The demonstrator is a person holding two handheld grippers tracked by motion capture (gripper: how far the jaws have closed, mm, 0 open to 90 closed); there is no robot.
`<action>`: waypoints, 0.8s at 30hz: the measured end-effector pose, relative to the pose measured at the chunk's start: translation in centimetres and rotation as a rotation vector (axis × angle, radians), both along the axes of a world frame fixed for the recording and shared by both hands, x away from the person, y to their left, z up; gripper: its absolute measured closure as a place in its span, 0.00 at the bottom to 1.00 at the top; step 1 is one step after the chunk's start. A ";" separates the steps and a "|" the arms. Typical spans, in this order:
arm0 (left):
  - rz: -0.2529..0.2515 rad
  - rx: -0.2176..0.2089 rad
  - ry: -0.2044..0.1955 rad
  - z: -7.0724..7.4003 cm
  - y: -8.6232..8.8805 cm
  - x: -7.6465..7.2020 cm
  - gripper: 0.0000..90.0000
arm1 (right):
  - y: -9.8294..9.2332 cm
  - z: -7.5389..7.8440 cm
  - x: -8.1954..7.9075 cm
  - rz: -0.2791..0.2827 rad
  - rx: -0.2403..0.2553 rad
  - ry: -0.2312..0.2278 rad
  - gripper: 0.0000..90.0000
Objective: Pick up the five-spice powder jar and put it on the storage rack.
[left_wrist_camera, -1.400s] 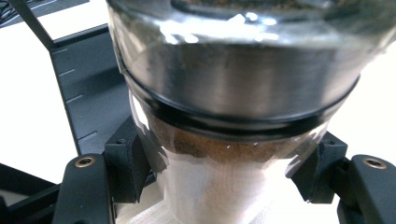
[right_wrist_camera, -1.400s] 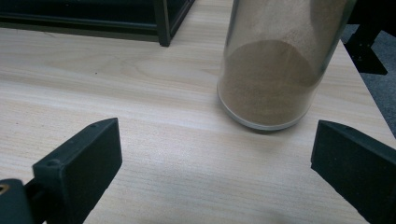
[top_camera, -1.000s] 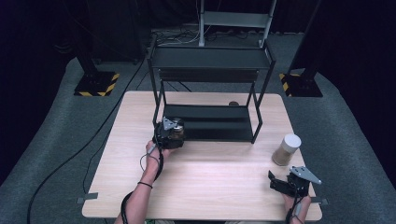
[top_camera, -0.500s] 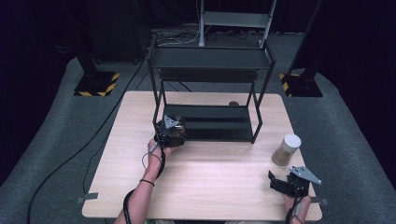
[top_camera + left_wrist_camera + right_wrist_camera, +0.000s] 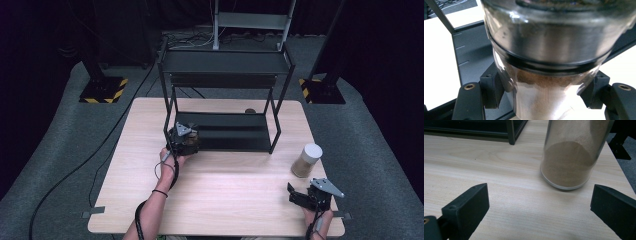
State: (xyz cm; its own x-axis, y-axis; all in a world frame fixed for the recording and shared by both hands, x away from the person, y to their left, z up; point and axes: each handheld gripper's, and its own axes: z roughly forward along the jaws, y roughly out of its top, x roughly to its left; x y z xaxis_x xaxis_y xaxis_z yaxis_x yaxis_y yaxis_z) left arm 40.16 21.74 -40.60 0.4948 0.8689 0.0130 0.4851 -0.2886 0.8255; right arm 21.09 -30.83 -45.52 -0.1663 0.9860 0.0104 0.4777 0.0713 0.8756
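Observation:
A clear glass jar holding brown powder, with a dark band around it, sits between my left gripper's pads. My left gripper is shut on that jar at the front left corner of the black rack's lower shelf. In the left gripper view, my left gripper has the shelf plate under the jar. A second jar with a white lid and tan powder stands on the table at the right. My right gripper rests open just in front of it. In the right gripper view this jar stands beyond the right gripper.
The two-level black rack stands at the back middle of the wooden table. A small dark round object lies on the table behind the rack. Black stands with striped bases flank the table on the grey floor.

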 end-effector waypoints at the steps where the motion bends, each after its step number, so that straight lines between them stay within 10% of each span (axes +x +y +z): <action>1: 0.002 -0.001 -0.002 -0.1 -0.1 0.0 0.35 | 0.0 0.0 0.0 0.000 0.000 -0.001 0.01; 24: 0.042 -0.034 -0.037 -1.5 -0.7 0.7 0.35 | 0.0 0.0 0.0 0.000 -0.001 -0.002 0.01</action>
State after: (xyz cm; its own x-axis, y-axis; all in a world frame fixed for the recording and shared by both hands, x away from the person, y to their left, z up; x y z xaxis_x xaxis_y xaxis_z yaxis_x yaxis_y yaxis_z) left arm 40.82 21.03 -42.08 0.4573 0.8893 0.0009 0.4654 -0.2402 0.8519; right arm 21.07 -30.83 -45.54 -0.1662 0.9861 0.0093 0.4760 0.0720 0.8765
